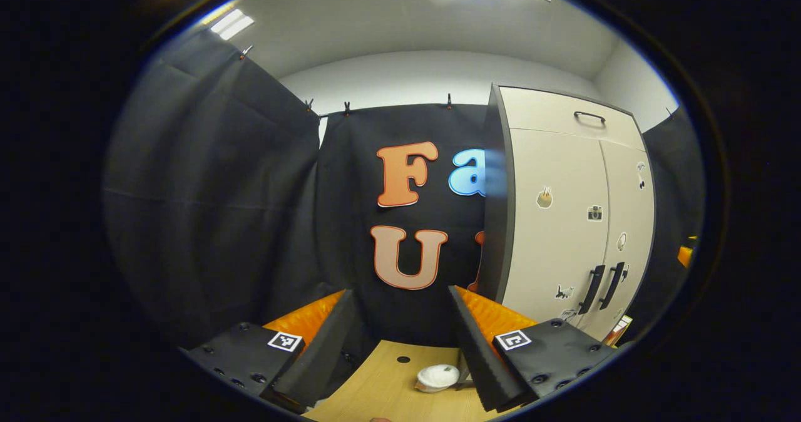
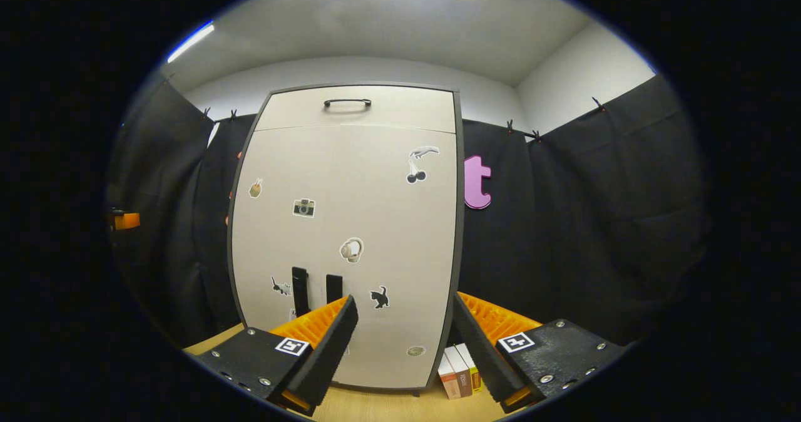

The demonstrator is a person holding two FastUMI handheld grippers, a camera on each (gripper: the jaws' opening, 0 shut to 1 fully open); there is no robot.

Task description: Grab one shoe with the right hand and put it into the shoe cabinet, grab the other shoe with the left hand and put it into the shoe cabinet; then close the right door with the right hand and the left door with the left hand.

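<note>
Both tongs, left (image 1: pixel 400 340) and right (image 2: pixel 403 347), gape level before the shut shoe cabinet (image 2: pixel 350 221).

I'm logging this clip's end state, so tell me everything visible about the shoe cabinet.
The shoe cabinet is a tall, upright unit with matte beige fronts and a dark grey frame, standing on the wooden table against the black cloth wall. Both lower doors look shut, their two black vertical handles side by side at the centre seam. A top panel carries a black horizontal handle. Small stickers dot the doors. Some books stand by its right foot; neither gripper touches it.
</note>
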